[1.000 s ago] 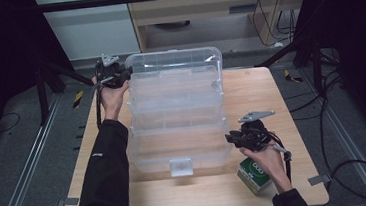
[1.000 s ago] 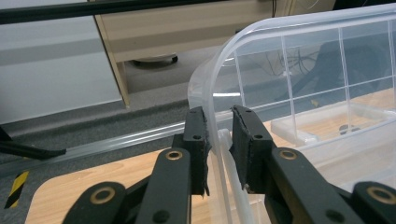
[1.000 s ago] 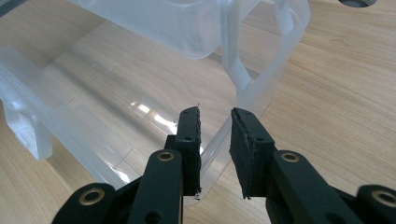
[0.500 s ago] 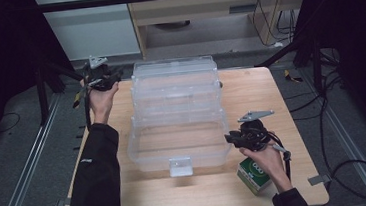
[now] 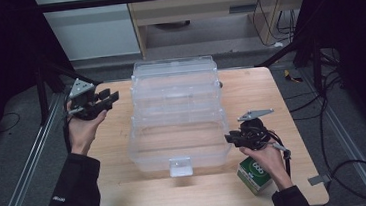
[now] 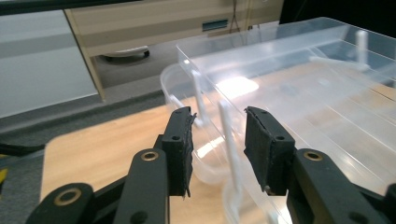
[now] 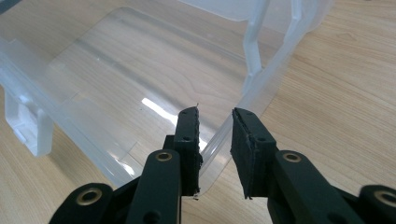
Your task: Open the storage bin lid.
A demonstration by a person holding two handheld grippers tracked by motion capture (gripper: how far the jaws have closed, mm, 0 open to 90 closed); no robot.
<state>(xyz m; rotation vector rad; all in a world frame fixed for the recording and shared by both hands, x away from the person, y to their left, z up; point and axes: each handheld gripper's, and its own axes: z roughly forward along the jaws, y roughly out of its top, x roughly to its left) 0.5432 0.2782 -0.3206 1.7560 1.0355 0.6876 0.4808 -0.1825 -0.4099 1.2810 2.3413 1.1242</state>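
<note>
A clear plastic tiered box (image 5: 175,98) stands open in the middle of the wooden table (image 5: 119,199), its trays stepped back. My left gripper (image 5: 109,96) hangs left of the box, apart from it. Its jaws have just been opening and hold nothing. In the left gripper view the box's thin link arm (image 6: 229,135) shows beyond the left gripper (image 6: 217,126). My right gripper (image 5: 230,138) is at the bottom bin's right wall. In the right gripper view the right gripper (image 7: 215,121) is shut on the clear rim (image 7: 261,79).
A small green and white carton (image 5: 254,174) lies on the table under the right hand, near the front right corner. Bare wood lies left of the box and along the front edge. Dark frame rails and cables surround the table.
The left gripper has left the box's back left corner and moved left and nearer, its jaws wider apart. The right gripper has kept still on the rim.
</note>
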